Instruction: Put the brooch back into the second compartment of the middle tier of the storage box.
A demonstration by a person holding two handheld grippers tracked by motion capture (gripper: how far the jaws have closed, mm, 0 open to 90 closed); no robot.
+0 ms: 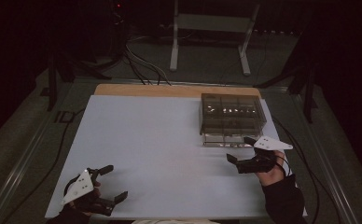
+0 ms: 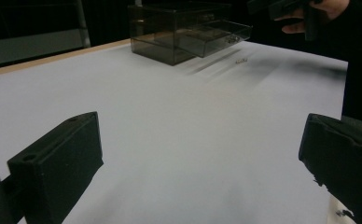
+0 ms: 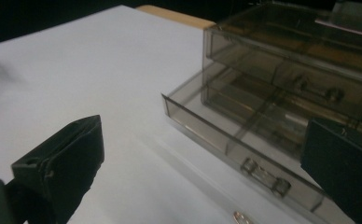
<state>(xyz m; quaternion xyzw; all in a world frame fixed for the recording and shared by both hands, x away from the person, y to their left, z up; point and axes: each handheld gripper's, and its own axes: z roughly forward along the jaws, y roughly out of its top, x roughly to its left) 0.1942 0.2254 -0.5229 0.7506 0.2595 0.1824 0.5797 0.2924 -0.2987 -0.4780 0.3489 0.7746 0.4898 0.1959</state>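
Observation:
A smoky clear drawer box (image 1: 233, 116) stands at the table's far right. Its lower drawer (image 3: 244, 140) is pulled out a little, and the small handle (image 3: 265, 178) faces me. A tiny metal piece (image 3: 240, 218) lies on the white surface just in front of the drawer and looks like a speck (image 2: 240, 60) in the left gripper view. My right gripper (image 1: 240, 149) hovers open right in front of the drawer, holding nothing (image 3: 202, 158). My left gripper (image 1: 116, 183) is open and empty near the front left edge (image 2: 202, 154).
The white sheet (image 1: 151, 154) covers the table, and a wooden strip (image 1: 170, 90) shows along its far edge. Beyond the table stand a metal frame (image 1: 212, 28) and cables on the dark floor. The box (image 2: 184, 32) is far from my left gripper.

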